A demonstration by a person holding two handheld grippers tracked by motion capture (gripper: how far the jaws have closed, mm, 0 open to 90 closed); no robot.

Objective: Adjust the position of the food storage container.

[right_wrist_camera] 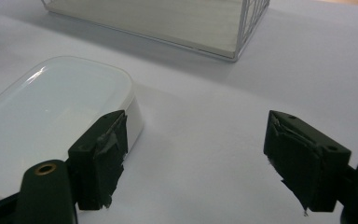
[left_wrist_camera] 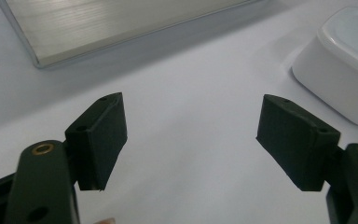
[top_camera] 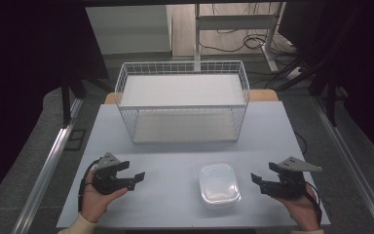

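A lidded white box sits at lower centre of the high view, long axis running up the frame, between the left gripper and right gripper. Both jaws gape, empty. The right gripper lies nearer the box.

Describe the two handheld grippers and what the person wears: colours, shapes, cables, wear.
Both are black two-jaw units. The left gripper and the right gripper each carry a grey three-cornered plate on top and trail a black cable. Brass-coloured bushings sit at the jaw bases. The right gripper's pads look frayed. Cream sleeve cuff.
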